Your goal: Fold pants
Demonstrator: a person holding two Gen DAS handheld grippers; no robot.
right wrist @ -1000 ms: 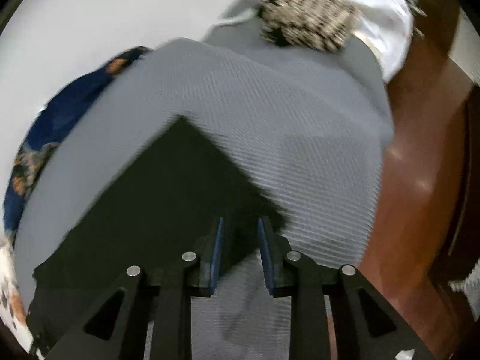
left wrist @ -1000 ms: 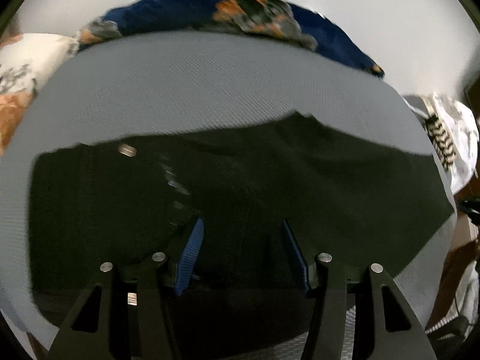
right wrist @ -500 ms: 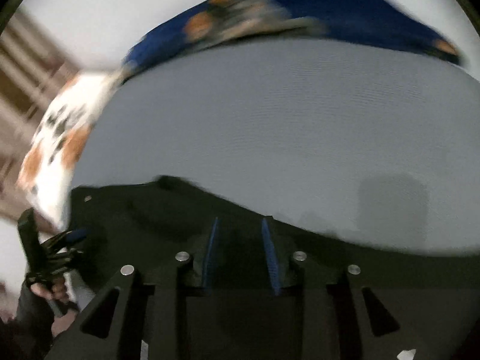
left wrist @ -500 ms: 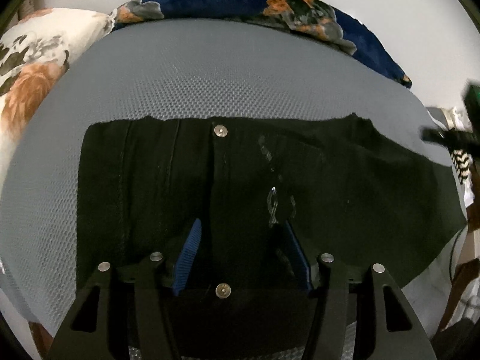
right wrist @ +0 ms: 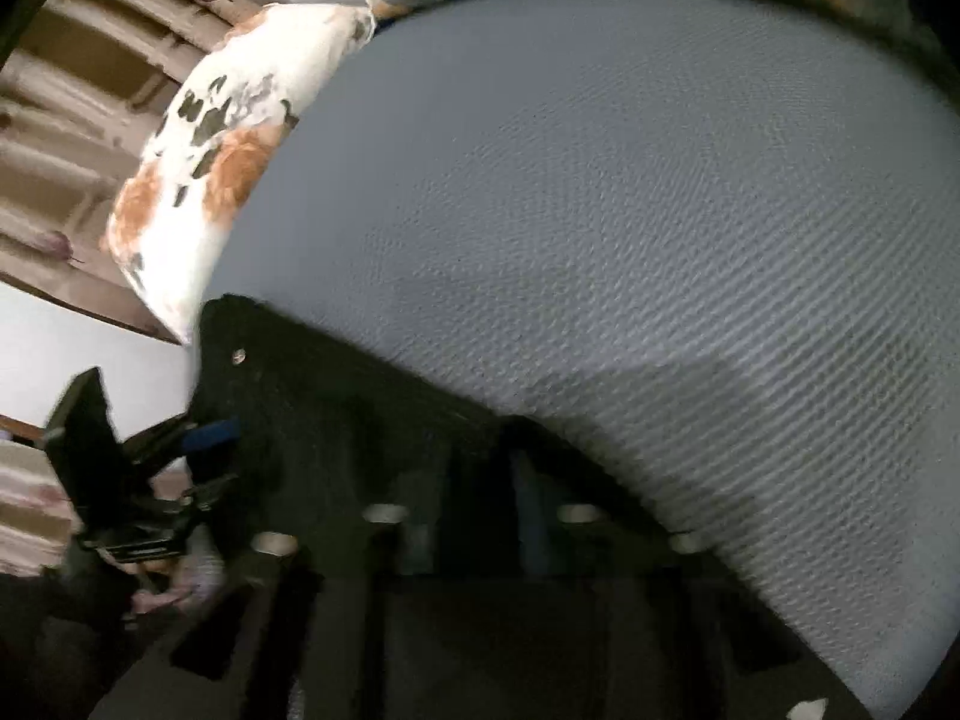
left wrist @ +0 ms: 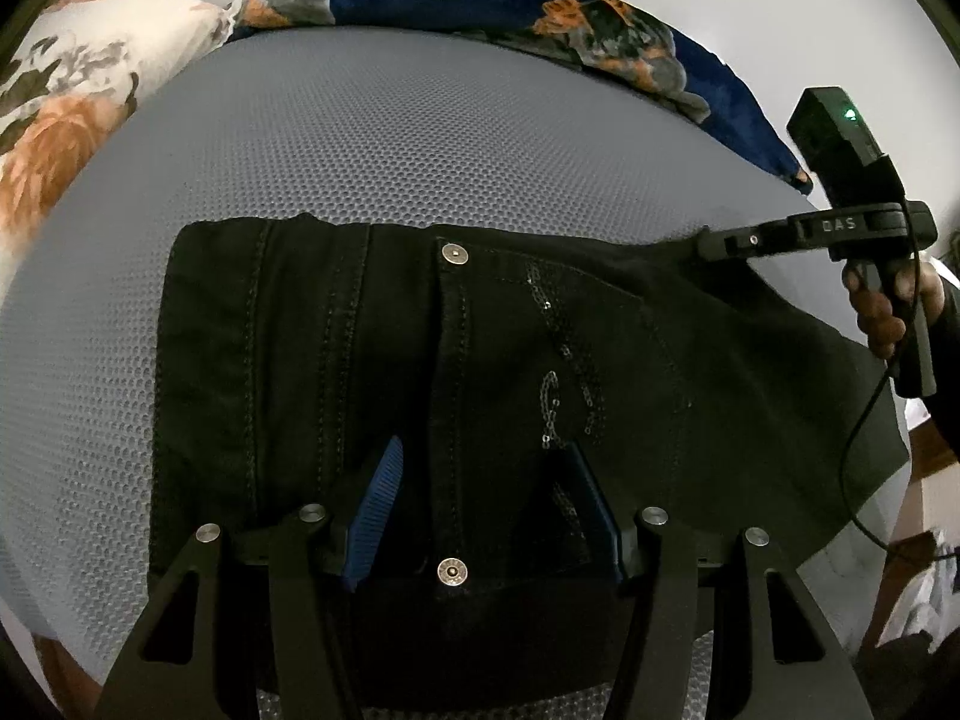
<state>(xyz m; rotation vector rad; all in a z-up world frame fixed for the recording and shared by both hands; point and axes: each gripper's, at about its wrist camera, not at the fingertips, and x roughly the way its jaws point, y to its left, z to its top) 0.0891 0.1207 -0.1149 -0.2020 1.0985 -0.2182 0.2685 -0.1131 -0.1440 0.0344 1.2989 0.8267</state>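
Both hand-held grippers differ: right (left wrist: 705, 238) newly closing on pants (left wrist: 360, 360), left (left wrist: 480, 504) stays apart.

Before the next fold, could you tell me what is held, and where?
Right hand-held gripper is closing on black pants at their far edge; left hand-held gripper holds nothing.

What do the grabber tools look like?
Both are black. The left gripper has ribbed blue pads and silver bolts. The right gripper has "DAS" lettering, a black box with a green light, a thin black cable and a dark sleeve behind the hand.
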